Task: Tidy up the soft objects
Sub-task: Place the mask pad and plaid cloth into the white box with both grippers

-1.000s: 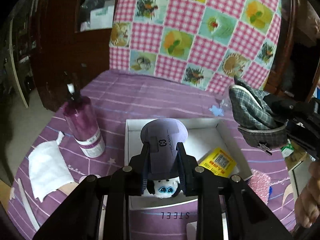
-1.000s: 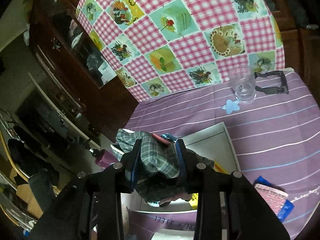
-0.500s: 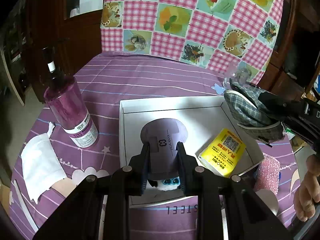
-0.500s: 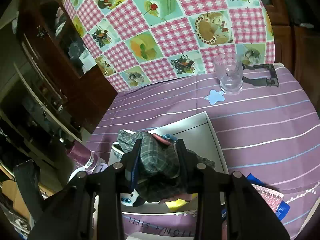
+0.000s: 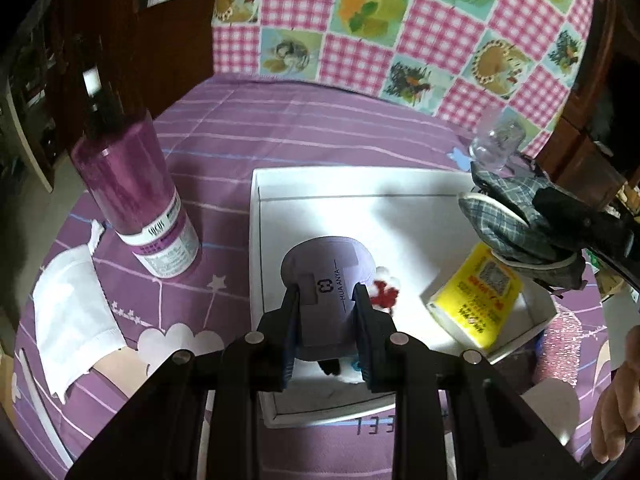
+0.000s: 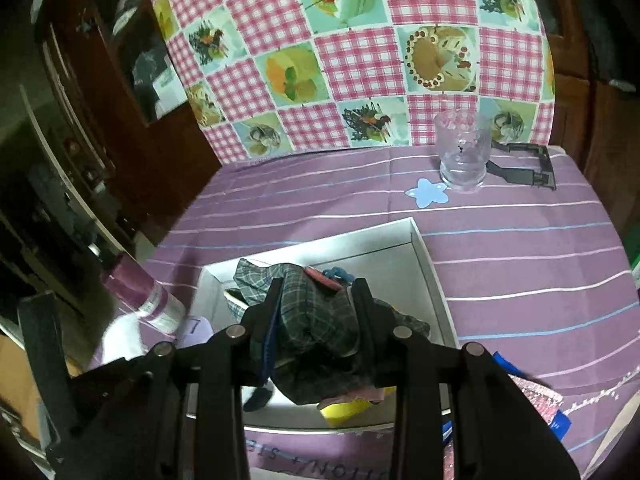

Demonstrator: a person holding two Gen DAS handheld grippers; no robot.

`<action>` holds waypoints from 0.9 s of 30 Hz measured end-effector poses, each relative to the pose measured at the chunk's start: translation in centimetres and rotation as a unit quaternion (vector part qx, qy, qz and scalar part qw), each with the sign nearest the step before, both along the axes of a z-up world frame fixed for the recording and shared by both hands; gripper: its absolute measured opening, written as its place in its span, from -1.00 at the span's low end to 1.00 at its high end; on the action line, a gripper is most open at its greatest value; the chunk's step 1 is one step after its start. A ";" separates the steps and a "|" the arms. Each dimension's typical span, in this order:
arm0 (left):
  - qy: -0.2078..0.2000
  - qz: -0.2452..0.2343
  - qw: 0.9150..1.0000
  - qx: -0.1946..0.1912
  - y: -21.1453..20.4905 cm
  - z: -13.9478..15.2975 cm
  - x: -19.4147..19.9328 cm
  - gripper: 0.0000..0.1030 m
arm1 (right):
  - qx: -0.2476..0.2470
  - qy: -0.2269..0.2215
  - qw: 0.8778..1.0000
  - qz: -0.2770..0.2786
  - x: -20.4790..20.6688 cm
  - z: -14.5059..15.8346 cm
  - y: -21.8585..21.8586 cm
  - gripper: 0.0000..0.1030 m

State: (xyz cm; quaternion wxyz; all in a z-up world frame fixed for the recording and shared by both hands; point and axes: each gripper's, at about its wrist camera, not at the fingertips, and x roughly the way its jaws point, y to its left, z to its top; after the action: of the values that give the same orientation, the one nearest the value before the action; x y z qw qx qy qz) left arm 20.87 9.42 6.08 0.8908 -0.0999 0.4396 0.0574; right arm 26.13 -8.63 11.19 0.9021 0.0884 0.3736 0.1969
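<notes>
left gripper [image 5: 326, 294] clenched on lilac pouch [image 5: 328, 276], long axis away | right gripper [image 6: 316, 290] clamps plaid pouch [image 6: 316, 320]

My left hand-held gripper [image 5: 327, 300] tilts steeply downward, its jaws pinched on something lavender. My right hand-held gripper [image 6: 316, 300] angles down too, jaws clamped on plaid cloth; my bare hand [image 5: 618, 408] shows.

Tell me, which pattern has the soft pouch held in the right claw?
The soft pouch has a grey-green plaid check; the right wrist view shows it best.
</notes>
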 end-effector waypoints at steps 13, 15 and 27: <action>0.046 0.010 0.998 -0.035 0.6 -3.1 0.9 -0.25 | -0.105 0.076 0.991 0.025 1.1 -3.9 3.3 -0.23; 0.040 0.001 0.999 -0.025 0.1 -2.7 0.8 -0.15 | -0.079 0.083 0.993 0.027 1.1 -3.8 2.7 -0.13; -0.030 0.005 0.999 -0.013 0.1 2.0 -1.0 0.21 | 0.100 0.095 0.990 -0.018 1.1 -0.9 -2.0 0.39</action>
State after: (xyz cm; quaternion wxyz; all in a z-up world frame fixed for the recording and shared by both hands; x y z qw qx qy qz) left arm 19.89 9.54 8.10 0.9020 -0.1147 0.4128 0.0528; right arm 27.27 -10.59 10.33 0.8526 0.2027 0.4345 0.2079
